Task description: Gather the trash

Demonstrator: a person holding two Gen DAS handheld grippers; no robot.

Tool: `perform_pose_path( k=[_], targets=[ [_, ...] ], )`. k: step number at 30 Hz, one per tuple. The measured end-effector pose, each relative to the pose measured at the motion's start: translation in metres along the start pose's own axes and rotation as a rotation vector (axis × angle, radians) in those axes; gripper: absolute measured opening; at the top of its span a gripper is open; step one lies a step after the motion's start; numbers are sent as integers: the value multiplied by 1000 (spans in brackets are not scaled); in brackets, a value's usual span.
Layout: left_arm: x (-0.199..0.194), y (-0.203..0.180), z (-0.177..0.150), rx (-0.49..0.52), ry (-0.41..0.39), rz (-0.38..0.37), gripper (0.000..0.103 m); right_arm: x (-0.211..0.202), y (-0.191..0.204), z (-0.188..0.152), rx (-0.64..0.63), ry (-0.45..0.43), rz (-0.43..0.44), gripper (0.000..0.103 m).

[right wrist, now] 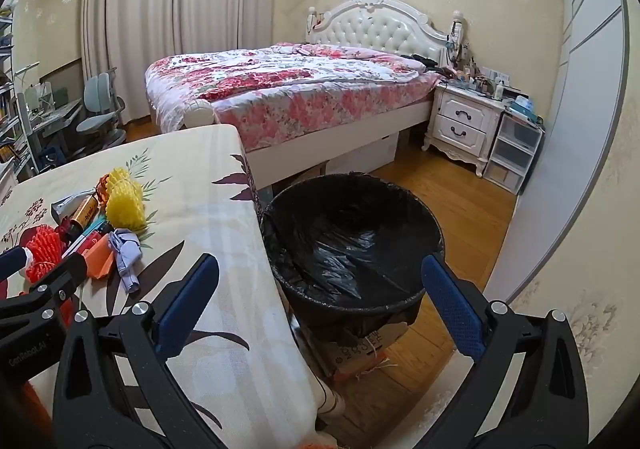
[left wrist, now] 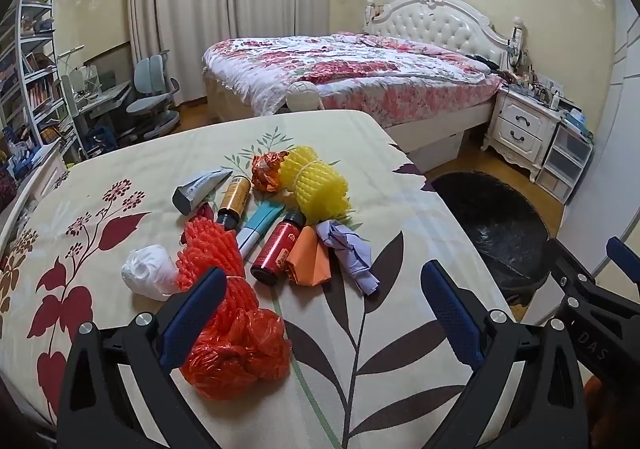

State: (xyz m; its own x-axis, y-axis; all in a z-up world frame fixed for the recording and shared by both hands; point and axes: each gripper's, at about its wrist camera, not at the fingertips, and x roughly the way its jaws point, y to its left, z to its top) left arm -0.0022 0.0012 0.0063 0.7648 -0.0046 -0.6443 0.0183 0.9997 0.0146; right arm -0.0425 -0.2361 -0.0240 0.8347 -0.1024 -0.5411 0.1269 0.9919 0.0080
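A pile of trash lies on the floral-cloth table: red foam net, white crumpled tissue, red bottle, orange paper, purple paper, yellow foam net, gold bottle, grey tube, teal tube, orange foil wrapper. My left gripper is open, just short of the pile, its left finger over the red net. My right gripper is open and empty, over the table's right edge and the black-lined bin.
The bin stands on the wooden floor right of the table, on a cardboard box. Beyond are a bed, a white nightstand, plastic drawers, and a desk with chair and bookshelves at left.
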Motion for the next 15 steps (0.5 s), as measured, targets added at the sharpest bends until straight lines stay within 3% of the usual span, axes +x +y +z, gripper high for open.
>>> perform_pose_path(
  k=[15],
  targets=[
    [-2,3,-1,-12,7,-2,97,0,-2,-4,2,5,-2,99]
  ],
)
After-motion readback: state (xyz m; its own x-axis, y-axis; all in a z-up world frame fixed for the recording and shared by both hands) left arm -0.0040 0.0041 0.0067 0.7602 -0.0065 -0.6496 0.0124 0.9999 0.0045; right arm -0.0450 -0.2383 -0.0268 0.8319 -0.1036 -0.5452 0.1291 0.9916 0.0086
